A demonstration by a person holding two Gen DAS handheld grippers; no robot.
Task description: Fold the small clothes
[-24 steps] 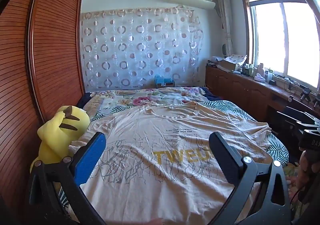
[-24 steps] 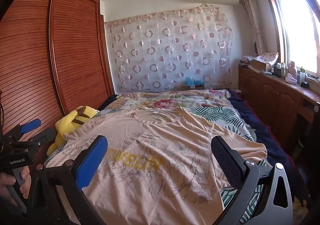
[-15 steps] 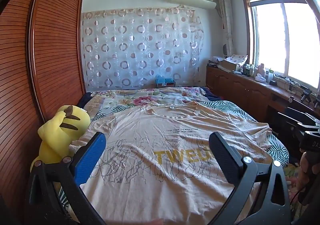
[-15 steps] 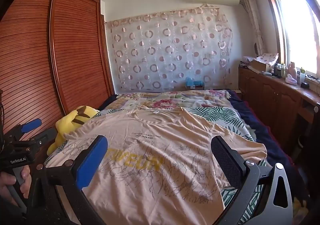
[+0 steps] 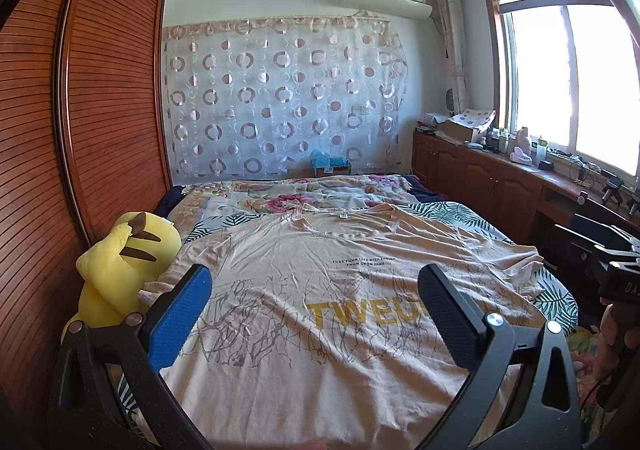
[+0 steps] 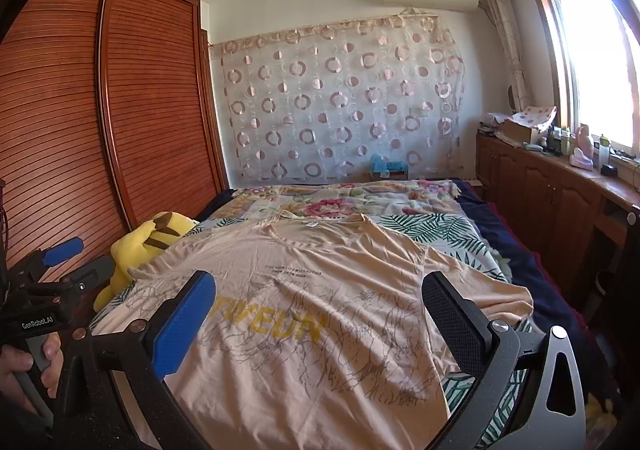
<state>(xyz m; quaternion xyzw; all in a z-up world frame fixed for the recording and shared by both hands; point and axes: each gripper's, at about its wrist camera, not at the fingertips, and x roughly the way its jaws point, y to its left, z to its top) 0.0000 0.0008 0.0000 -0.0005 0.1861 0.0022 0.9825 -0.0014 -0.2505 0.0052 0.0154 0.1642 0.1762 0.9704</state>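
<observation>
Folding not yet begun: the peach T-shirt (image 5: 320,314) lies flat and print-up on the bed (image 5: 460,210), collar at twelve o'clock, while the left gripper (image 5: 316,314) and right gripper (image 6: 320,324) hover over its hem, jaws wide apart and empty.

The peach T-shirt (image 5: 320,290) on the bed carries big yellow letters, partly hidden behind a finger: "TWEU" is readable. Above them are two small dark lines, the first starting "FUSE YOUR LIFE", the rest too small to read. The left gripper's body (image 6: 36,324) bears the white label "GenRobot.AI".
</observation>
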